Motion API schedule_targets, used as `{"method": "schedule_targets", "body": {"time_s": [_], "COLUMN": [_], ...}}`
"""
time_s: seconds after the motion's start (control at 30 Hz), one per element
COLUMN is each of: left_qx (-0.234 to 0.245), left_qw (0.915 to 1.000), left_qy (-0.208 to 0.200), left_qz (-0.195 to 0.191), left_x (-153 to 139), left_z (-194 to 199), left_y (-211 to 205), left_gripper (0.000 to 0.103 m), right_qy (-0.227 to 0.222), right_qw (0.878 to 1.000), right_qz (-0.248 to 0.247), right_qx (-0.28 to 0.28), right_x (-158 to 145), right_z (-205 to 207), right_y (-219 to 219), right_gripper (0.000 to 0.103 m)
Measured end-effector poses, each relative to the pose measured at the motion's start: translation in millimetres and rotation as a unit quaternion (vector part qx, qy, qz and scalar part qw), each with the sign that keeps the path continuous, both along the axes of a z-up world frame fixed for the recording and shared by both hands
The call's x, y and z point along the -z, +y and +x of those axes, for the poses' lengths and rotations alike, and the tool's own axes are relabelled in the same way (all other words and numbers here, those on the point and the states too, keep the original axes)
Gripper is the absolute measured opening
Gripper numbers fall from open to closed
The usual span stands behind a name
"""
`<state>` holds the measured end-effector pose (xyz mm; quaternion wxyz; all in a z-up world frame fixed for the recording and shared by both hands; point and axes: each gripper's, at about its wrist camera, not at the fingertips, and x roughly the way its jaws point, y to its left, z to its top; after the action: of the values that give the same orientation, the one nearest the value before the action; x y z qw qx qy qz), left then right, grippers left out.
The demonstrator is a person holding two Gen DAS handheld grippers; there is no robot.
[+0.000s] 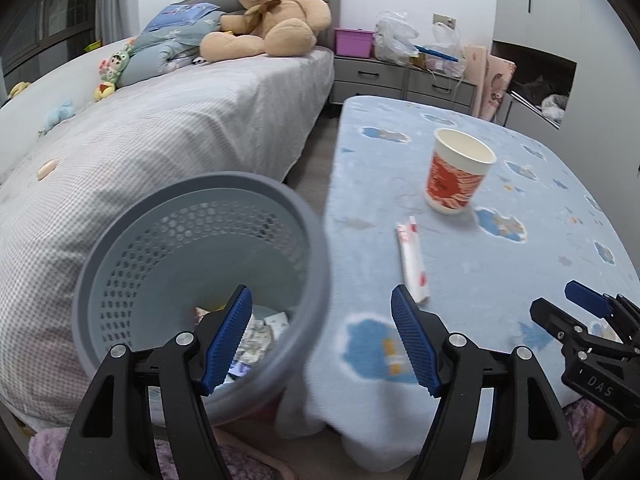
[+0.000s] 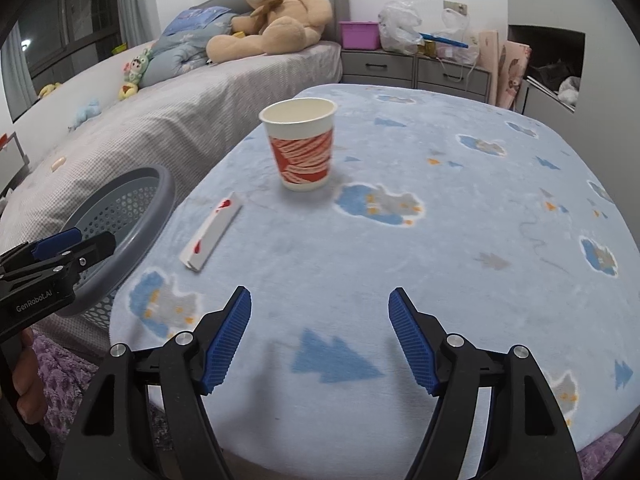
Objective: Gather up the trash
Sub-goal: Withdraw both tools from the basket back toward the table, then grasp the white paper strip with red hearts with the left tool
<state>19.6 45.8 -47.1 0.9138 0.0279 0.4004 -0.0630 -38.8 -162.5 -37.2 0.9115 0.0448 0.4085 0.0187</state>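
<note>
Blue blanket (image 2: 460, 280) bears cup (image 2: 302, 146), wrapper (image 2: 212, 230), beside basket (image 1: 192, 240)

Teddy bear (image 1: 272, 12) on grey bed (image 1: 180, 120), purple box (image 1: 354, 42) (on drawers (image 1: 404, 80)), blue blanket (image 2: 440, 220)

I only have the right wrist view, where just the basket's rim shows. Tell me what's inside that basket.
Observer: The left wrist view looks into the grey basket. Crumpled scraps of paper lie at its bottom.
Operator: Say where the left hand-held gripper stands relative to it.
Observer: The left hand-held gripper straddles the basket's rim, one finger over the inside, the other over the blue blanket. Its jaws are open and hold nothing.
Operator: Report what lies nearest its tips.
Observer: The flat white wrapper lies just beyond the finger over the blanket, with the paper cup upright farther on.
</note>
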Motion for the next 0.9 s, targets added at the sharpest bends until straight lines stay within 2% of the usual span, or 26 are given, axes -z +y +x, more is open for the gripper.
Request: {"method": "schedule_targets", "body": {"time_s": [0.27,0.57,0.67,0.77,0.83,0.9], "left_qx": [0.011,0.003,0.003,0.006,0.011,0.020], "left_qw": [0.9996,0.9980,0.9975,0.9977,0.9978,0.9979], "left_qy": [0.016,0.035,0.045,0.037,0.035,0.034], "left_qz": [0.018,0.053,0.055,0.056,0.056,0.051], "left_x": [14.9,42.1,48.6,47.8,48.8,49.0], "left_z": [22.8,48.9,54.7,56.8,59.1,60.9], "left_y": [-54.1,-84.1,-85.3,-87.3,-90.1,-91.1], "left_gripper": [0.069,0.069,0.061,0.057,0.051,0.040], "right_qy": [-0.015,-0.014,-0.015,-0.012,-0.008,-0.006], "right_qw": [1.000,0.999,0.999,0.999,0.999,0.999], "right_qz": [0.012,0.045,0.047,0.048,0.050,0.052], "right_qx": [0.021,0.017,0.012,0.008,0.007,0.007], "right_x": [8.5,11.7,11.5,13.2,15.2,16.1], "right_z": [-3.5,-2.5,-2.0,-0.4,1.0,2.5], "right_y": [-30.6,-45.4,-46.1,-46.0,-46.0,-46.0], "right_gripper": [0.075,0.075,0.075,0.075,0.075,0.075]}}
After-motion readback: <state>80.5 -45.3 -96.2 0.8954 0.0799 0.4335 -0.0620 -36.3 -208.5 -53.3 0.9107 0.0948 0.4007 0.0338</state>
